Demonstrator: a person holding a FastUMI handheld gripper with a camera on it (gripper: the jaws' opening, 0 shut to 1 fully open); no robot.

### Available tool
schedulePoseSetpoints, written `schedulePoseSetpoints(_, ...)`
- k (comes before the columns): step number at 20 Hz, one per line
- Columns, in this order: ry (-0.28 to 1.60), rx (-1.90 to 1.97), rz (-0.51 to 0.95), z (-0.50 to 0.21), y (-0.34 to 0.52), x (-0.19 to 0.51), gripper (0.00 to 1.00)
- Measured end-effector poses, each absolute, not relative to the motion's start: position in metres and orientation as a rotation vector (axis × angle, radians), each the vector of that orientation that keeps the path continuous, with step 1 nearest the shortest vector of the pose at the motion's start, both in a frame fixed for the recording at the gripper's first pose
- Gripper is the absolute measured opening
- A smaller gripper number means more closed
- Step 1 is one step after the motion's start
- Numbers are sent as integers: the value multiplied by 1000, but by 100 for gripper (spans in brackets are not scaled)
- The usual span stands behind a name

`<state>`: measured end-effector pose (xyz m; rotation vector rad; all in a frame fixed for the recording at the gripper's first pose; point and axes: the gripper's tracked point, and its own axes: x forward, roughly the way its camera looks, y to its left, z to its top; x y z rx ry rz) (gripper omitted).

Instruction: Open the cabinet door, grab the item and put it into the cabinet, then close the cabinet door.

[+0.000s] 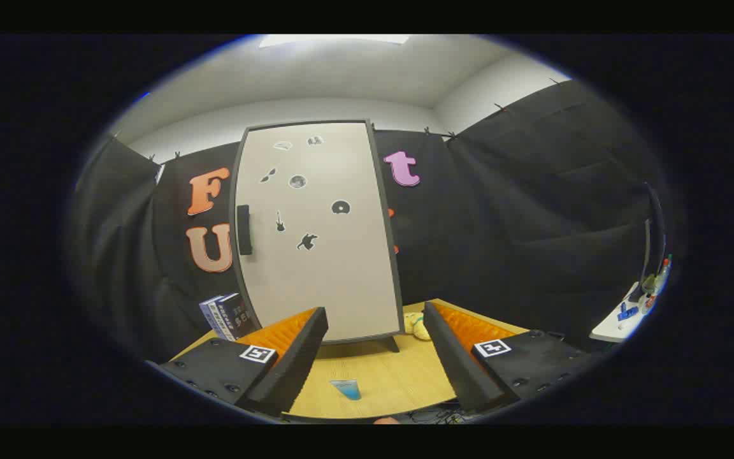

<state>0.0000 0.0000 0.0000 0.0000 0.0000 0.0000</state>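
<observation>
I see a pale wooden tabletop (392, 376) with a smooth grain, boxed in by black cloth walls under a white ceiling. The cabinet (316, 229) stands upright on it beyond the fingers, a tall flat-fronted box on short dark legs; its door is shut, matte light grey inside a dark frame, dotted with small black stickers, and it carries a dark block handle (244, 229) near its left edge. My gripper (374, 354) hangs above the table with its fingers spread wide, gripping nothing. A small blue-tipped tube (346, 389) lies flat on the wood between the fingers. A soft yellowish item (416, 325) sits beside the cabinet's right foot, partly hidden by the right finger; I cannot make out its shape. Books (227, 317) stand left of the cabinet, their lower part cut off by the left finger.
</observation>
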Motion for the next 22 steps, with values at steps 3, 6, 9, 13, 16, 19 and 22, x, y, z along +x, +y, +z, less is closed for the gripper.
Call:
schedulePoseSetpoints(3,-10,1,-13,3,10,1,97)
schedulePoseSetpoints(6,12,-13,14,5,26,0,97)
schedulePoseSetpoints(9,-8,-5,32,21,33,-7,98)
schedulePoseSetpoints(13,-20,31,48,40,41,-19,97)
schedulePoseSetpoints(16,-32,38,31,50,37,-20,97)
schedulePoseSetpoints(19,-25,28,32,54,46,-10,97)
schedulePoseSetpoints(22,-22,21,55,58,61,10,97)
